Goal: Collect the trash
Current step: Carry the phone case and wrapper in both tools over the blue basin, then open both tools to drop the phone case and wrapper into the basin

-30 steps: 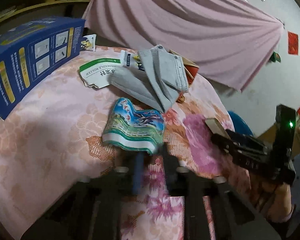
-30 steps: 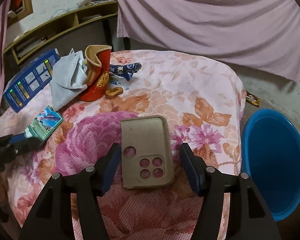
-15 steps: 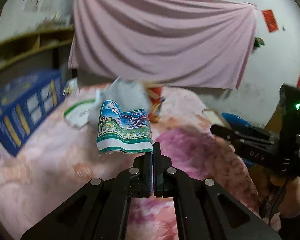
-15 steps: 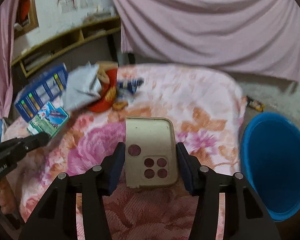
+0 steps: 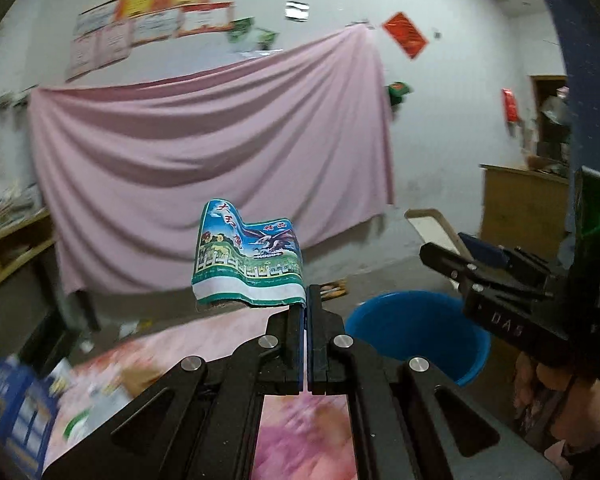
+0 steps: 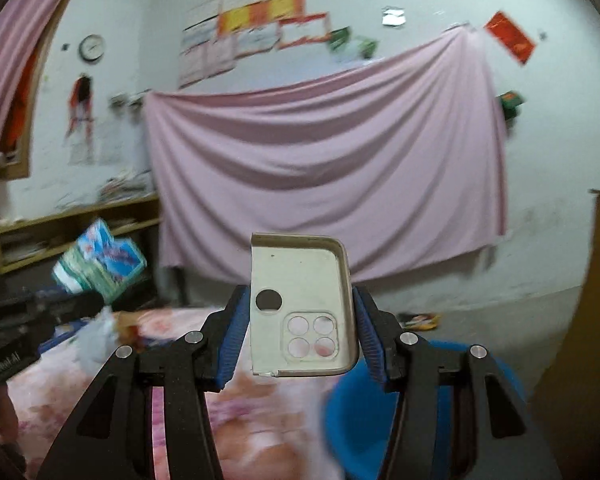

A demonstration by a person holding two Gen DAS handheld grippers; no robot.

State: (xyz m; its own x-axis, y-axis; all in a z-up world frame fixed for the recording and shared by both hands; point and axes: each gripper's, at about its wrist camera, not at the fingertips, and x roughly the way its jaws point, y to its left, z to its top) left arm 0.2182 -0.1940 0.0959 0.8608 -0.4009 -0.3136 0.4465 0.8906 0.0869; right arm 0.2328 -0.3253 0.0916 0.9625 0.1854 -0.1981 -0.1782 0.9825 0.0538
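Observation:
My left gripper (image 5: 307,300) is shut on the right edge of a crumpled blue-green printed wrapper (image 5: 248,258), which stands up in the air above the bed. A beige phone case (image 6: 302,304) with camera holes is clamped between the blue pads of my right gripper (image 6: 300,334), also lifted off the bed. In the left wrist view the right gripper (image 5: 460,258) shows at the right with the phone case (image 5: 430,222) edge-on. In the right wrist view the wrapper (image 6: 100,262) shows at the left. A blue bucket (image 5: 416,330) sits on the floor just beyond both grippers.
The flowered bedcover (image 6: 268,404) lies below, with a blue box (image 5: 12,404), a grey cloth (image 6: 96,338) and other litter at its left. A pink sheet (image 6: 324,168) hangs on the far wall. A wooden cabinet (image 5: 516,208) stands right; shelves (image 6: 64,228) stand left.
Both grippers rose off the bed and tilted up toward level, carrying the wrapper and the phone case. The right jaws closed on the case. The bucket now sits close ahead.

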